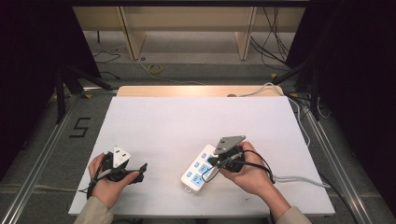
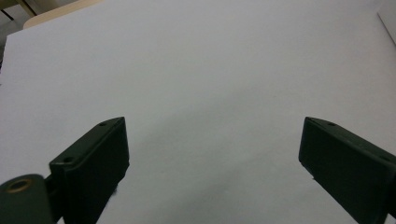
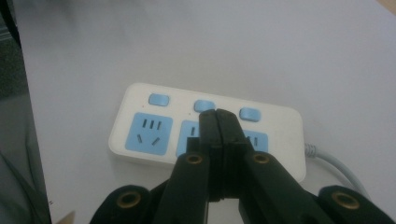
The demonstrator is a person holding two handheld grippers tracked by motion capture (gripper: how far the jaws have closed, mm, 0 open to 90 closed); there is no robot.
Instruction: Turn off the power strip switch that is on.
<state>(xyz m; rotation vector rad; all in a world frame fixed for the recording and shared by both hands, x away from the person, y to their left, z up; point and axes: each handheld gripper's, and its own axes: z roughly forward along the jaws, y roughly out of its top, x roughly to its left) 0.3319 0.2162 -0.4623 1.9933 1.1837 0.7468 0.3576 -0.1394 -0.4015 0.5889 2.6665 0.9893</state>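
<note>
With our right hand-held gripper (image 3: 217,116) closed over the middle blue switch (image 3: 204,106) of the white plastic power strip (image 1: 198,171) near-right on the desk (image 1: 187,126), and the left hand-held gripper (image 2: 212,158) idle with jaws apart, we judge pressing comes next.

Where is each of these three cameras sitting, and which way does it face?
High view: above the person's side, looking forward and down on the white table; forearms, hands and both tools show.
Left gripper view: rides the left tool, facing bare table between its wide-apart jaws.
Right gripper view: rides the right tool, jaws shut, tips over the power strip's middle button.
Shared: high and right views both show the power strip.
</note>
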